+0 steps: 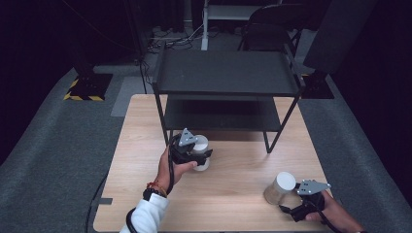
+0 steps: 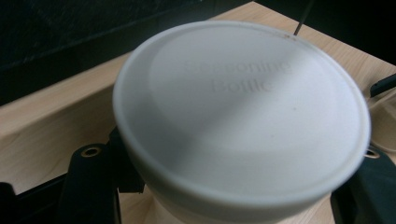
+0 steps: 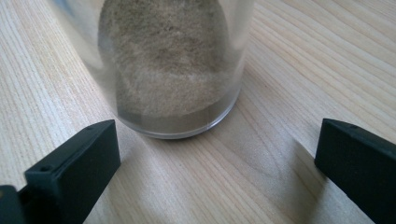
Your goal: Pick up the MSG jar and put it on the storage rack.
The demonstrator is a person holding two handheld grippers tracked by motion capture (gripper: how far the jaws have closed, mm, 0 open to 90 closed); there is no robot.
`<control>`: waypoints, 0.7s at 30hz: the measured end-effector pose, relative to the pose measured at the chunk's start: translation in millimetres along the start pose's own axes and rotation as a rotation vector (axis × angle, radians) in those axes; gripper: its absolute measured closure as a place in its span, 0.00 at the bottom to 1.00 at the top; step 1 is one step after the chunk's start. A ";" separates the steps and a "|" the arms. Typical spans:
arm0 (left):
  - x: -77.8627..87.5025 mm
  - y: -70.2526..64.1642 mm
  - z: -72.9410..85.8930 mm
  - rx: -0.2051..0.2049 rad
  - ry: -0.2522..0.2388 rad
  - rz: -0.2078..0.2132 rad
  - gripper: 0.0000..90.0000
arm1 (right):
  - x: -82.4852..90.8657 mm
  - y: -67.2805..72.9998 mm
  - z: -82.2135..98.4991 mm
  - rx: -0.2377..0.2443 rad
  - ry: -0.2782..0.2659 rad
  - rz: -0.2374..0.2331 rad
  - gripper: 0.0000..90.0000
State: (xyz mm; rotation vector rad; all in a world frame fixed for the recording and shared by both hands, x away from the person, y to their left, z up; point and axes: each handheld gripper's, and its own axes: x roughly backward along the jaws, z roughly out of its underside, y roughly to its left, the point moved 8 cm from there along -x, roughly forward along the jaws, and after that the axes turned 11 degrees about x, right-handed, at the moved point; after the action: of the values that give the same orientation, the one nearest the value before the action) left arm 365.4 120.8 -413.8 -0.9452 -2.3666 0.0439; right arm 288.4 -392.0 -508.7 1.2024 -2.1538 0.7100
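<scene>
A seasoning bottle (image 1: 201, 145) with a white lid (image 2: 243, 116) embossed "Seasoning Bottle" hangs just above the wooden table (image 1: 233, 194), in front of the black rack. My left gripper (image 1: 205, 155) is shut on its body below the lid, one black jaw on each side, as the left gripper view (image 2: 231, 196) shows. A second clear bottle (image 1: 279, 187) holding brownish powder (image 3: 163, 60) stands upright at the table's front right. My right gripper (image 1: 287, 201) sits low beside it, open. In the right gripper view (image 3: 215, 158) both jaws stay short of the bottle's base, apart from the glass.
A black two-tier metal rack (image 1: 226, 73) stands at the back half of the table, with its lower shelf (image 1: 221, 116) just behind the held bottle. A dark chair (image 1: 272, 29) and cables lie on the floor beyond. Grey carpet surrounds the table.
</scene>
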 end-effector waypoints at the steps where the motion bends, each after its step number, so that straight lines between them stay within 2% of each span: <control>1: -0.4 -0.9 -1.9 -0.001 0.001 0.004 0.38 | 0.0 0.0 0.0 0.000 0.000 0.000 0.00; 11: -2.3 -19.5 -28.2 -0.035 -0.011 0.026 0.38 | 0.0 0.0 0.0 0.000 0.000 0.000 0.00; 21: 4.0 -33.5 -59.2 -0.059 -0.039 0.047 0.38 | 0.0 0.0 0.0 0.000 0.000 0.000 0.00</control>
State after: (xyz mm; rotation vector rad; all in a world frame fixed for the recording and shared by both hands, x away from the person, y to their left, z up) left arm 373.7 87.8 -354.8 -1.0369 -2.3923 0.0114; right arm 288.3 -392.0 -508.7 1.2021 -2.1538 0.7101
